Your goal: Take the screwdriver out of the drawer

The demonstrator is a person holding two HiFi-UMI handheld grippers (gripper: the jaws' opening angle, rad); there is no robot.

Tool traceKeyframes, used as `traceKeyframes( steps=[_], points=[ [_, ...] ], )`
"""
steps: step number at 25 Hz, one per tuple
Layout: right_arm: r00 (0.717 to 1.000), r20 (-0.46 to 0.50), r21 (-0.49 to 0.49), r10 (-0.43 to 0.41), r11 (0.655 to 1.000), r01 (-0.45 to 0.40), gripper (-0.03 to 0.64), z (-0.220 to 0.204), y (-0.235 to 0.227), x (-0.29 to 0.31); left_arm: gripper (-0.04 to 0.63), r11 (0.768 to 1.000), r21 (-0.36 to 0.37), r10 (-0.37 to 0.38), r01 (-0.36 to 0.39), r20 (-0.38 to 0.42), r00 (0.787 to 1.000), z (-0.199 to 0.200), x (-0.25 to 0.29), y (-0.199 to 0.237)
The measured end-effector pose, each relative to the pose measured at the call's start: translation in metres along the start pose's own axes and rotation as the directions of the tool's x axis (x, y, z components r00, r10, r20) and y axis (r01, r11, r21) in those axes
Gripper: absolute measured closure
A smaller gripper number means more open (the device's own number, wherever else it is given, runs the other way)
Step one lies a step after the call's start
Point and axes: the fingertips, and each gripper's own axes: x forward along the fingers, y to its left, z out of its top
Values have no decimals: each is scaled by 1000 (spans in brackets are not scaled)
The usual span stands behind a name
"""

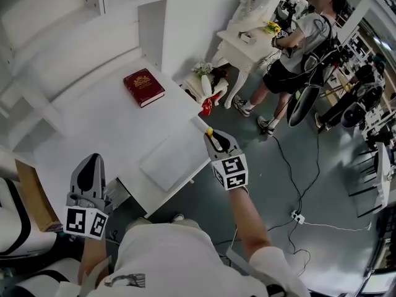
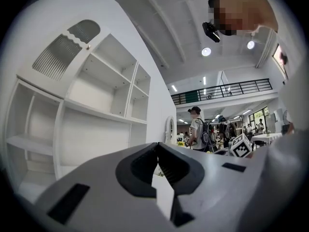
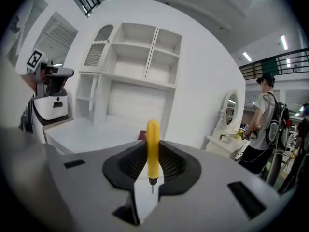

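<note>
A yellow-handled screwdriver (image 3: pixel 152 146) stands upright between the pads of my right gripper (image 3: pixel 152 154), which is shut on it, with the short metal tip pointing down. In the head view the right gripper (image 1: pixel 214 141) hangs just off the right corner of the white desk (image 1: pixel 105 129), and the screwdriver's yellow end (image 1: pixel 210 131) pokes out above its jaws. My left gripper (image 1: pixel 93 167) is over the desk's near edge at the left, with its jaws closed and nothing between them. In its own view the left gripper (image 2: pixel 157 148) points level at white shelves. The drawer is not clearly visible.
A red book (image 1: pixel 143 86) lies at the back of the desk and a flat white sheet (image 1: pixel 173 156) near its right edge. White shelving (image 2: pixel 101 95) rises behind. A person (image 1: pixel 297 39) stands by a white dressing table (image 1: pixel 244 45). Cables (image 1: pixel 296 214) run across the floor.
</note>
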Motion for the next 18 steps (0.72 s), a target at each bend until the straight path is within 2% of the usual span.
traceKeyframes(
  steps=[7,13,18],
  points=[
    [982,178,12,-55,998,54,535,77,-33,-42,580,999,45,13,-16,69,998,34,3,16],
    [947,311,1,-82,996,86,535,129,-31,-78,580,998,59,-4,-3,118,993,54,3,21],
    [919,380,1,-107,993,115,535,156,-27,-108,580,998,62,-1,-8,151,988,69,-2,30]
  ],
)
